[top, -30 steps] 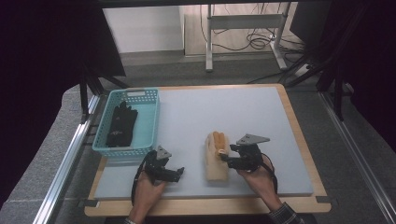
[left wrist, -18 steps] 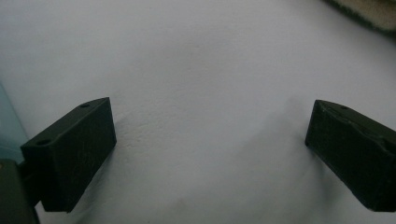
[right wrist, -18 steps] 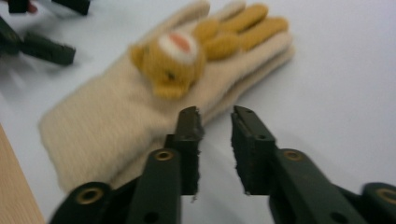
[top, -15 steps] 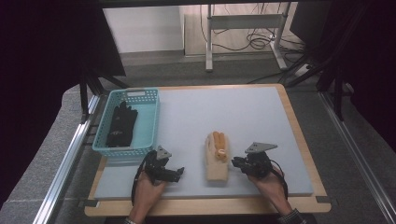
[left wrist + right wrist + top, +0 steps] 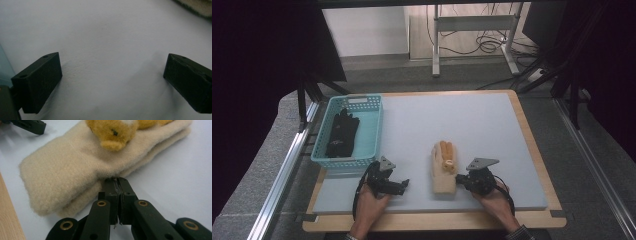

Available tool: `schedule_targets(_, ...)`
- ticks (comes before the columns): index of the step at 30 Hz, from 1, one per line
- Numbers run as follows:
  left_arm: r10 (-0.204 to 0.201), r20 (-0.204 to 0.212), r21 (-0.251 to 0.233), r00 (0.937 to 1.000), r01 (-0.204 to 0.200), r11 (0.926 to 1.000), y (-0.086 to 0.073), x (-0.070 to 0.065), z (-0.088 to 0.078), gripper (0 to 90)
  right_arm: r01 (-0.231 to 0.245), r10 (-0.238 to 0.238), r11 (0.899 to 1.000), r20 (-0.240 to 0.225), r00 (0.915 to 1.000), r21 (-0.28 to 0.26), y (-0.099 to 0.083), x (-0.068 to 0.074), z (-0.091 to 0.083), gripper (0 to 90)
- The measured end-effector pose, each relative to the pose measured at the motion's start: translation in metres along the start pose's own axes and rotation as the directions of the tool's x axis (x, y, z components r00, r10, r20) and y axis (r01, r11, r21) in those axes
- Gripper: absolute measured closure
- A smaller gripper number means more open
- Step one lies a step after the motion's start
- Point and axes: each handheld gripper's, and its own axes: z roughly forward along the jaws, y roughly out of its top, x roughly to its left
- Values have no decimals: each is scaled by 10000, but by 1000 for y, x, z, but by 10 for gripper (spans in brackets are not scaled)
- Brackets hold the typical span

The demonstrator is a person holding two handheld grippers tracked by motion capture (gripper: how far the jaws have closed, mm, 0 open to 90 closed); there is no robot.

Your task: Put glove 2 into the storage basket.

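From the high view we see the cream glove point(image 5: 443, 170) lying flat on the grey mat point(image 5: 472, 125), near its front edge, a bit right of the middle. The right gripper point(image 5: 463, 179) sits just at the glove's right side, tips against the cuff end. The left gripper point(image 5: 403, 185) rests on the mat to the glove's left, apart from it, right in front of the teal basket point(image 5: 373, 125) with the black gloves point(image 5: 342, 134) inside.

In the left gripper view the jaws stand spread wide over bare mat, nothing between them.

In the right gripper view the right gripper point(image 5: 119, 181) has just been closing and its jaws are now pressed together, the tips right at the glove's point(image 5: 65, 167) folded edge; we can't tell if any fabric is caught. There's a fuzzy yellow patch point(image 5: 113, 131) on top of the glove. No readable writing or labels anywhere.
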Motion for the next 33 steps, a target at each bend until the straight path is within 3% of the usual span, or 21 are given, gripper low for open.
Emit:
schedule_targets(20, -16, -12, -27, 10000, 16, 10000, 0, 0, 0, 26, 178, -181, 9998, -526, 9985, -59, 21, 21, 30, 851)
schedule_targets(25, -179, 7, -124, 9998, 179, 9998, -1, 1, -2, 42, 212, -216, 9998, -580, 9981, -71, 27, 24, 38, 847)
schedule_targets(33, -9, 15, 79, 10000, 9, 10000, -8, 5, -9, 28, 383, -390, 9992, -555, 9977, -128, 38, 30, 52, 840)
